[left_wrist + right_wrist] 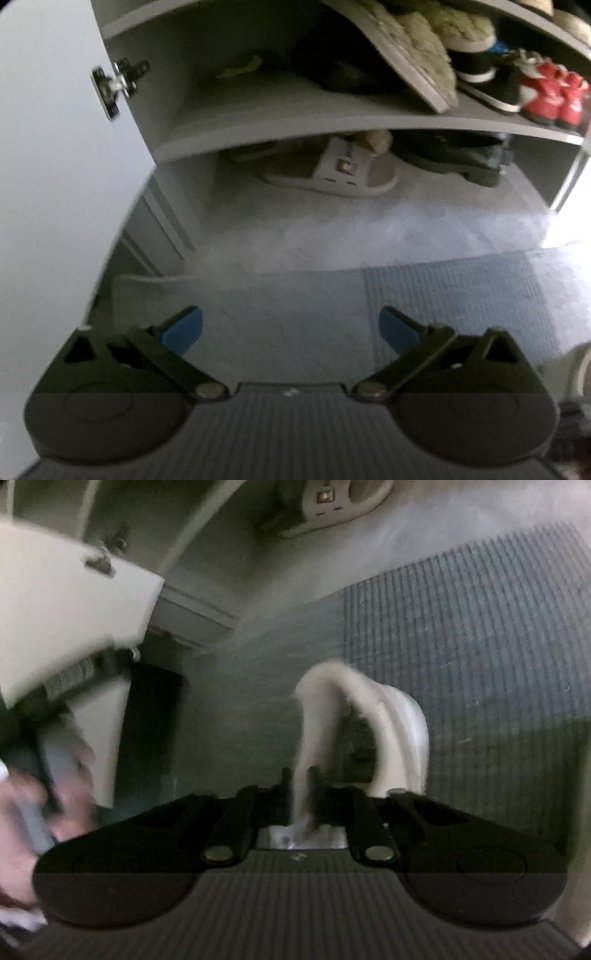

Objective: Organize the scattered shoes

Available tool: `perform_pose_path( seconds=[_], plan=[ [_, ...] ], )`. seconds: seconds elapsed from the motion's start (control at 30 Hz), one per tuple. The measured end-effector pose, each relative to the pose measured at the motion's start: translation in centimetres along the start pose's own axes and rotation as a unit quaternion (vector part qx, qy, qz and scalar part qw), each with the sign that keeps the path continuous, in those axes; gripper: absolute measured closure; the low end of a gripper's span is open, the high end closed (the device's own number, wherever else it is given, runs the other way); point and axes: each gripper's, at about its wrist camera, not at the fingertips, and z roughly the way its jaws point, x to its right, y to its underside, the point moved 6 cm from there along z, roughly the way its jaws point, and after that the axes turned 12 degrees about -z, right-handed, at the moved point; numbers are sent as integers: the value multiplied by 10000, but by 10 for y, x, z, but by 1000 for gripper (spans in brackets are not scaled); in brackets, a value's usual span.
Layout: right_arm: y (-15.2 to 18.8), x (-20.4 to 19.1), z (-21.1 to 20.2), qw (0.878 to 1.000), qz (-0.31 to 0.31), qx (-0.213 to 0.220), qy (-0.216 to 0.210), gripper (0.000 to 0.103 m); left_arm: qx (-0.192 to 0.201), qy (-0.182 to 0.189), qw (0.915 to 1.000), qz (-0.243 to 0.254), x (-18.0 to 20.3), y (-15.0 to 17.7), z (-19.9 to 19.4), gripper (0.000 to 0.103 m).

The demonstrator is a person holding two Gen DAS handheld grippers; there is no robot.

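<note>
In the left wrist view my left gripper (290,328) is open, its blue pads (184,328) wide apart over a grey-blue floor mat (443,302) with nothing between them. Ahead, a white slide sandal (343,173) lies on the floor under the lowest shelf (332,129) of an open shoe cabinet. In the blurred right wrist view my right gripper (299,786) has its dark fingers close together on the arched strap of a white slipper (369,720), held above the mat (480,627). The other white slide sandal (332,506) shows at the top edge.
The shelves hold fuzzy green slippers (424,48), black sneakers (487,81), red shoes (550,96) and dark boots (461,155). The open cabinet door (55,147) with its hinge (118,81) stands at the left. A person's hand (22,812) holds the other gripper's white body (55,627).
</note>
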Motion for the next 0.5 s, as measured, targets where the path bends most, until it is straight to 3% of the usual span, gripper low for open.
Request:
perform_pose_path(
  seconds=[0.07,0.13,0.2,0.37,0.43,0.5],
  plan=[
    [-4,1,-24,9994,-101,329,45,52,-15,88,10000,-4,3,7,1,0],
    [-9,2,-53,9971,-240,723,41,37,-66,155,9999,-2,7,17,4,0],
    [-14,4,-84,9926,-433,1124,138,37,-246,311,9992,65,15,26,12,0],
    [-4,44,-159,9620,-1078,1863,1677,38,-547,522,9960,472,42,51,33,0],
    [13,72,-168,9599,-816,1698,2075,37,-648,590,9947,536,47,59,42,0],
    [33,99,-164,9661,-453,1380,2135,38,-740,604,9935,613,51,67,50,0]
  ],
)
